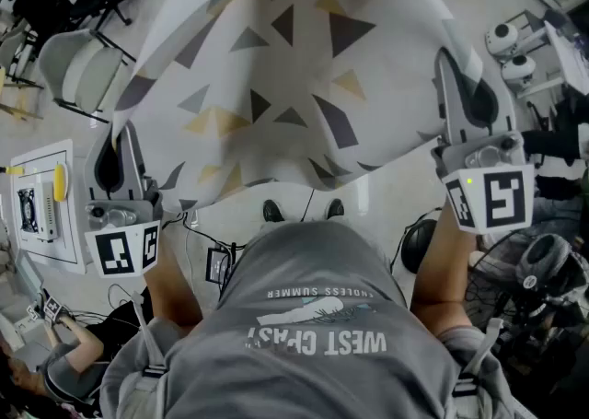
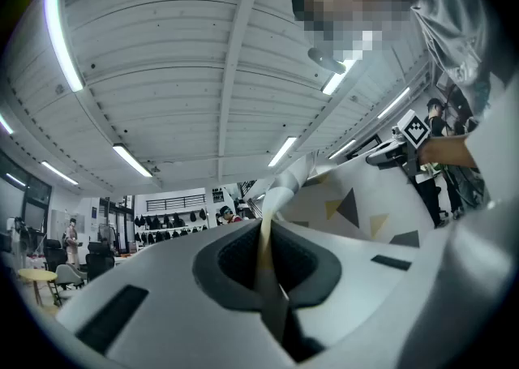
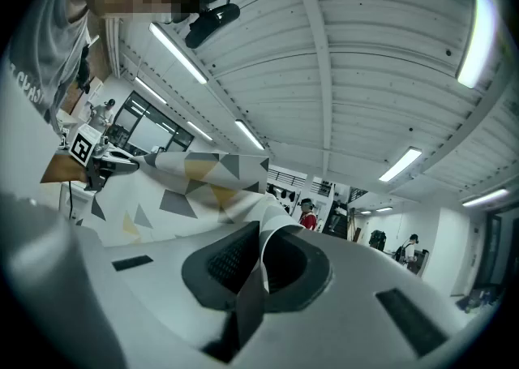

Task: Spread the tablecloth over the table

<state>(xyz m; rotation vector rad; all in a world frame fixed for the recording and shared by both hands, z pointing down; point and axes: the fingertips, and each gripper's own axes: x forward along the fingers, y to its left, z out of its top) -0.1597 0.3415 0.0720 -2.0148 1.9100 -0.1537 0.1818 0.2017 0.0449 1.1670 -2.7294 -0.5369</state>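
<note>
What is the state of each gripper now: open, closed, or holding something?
Left gripper: closed, holding an edge of the tablecloth.
Right gripper: closed, holding the tablecloth too.

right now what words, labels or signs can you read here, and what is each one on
"WEST COAST": grey shirt, upside down in the head view; the second letter of COAST is unclear.
"ENDLESS SUMMER": same shirt, smaller line, also upside down.
Marker squares: black-and-white patterns, no words.
Tablecloth: triangles only, no text.
Wall sign: too small to read.
</note>
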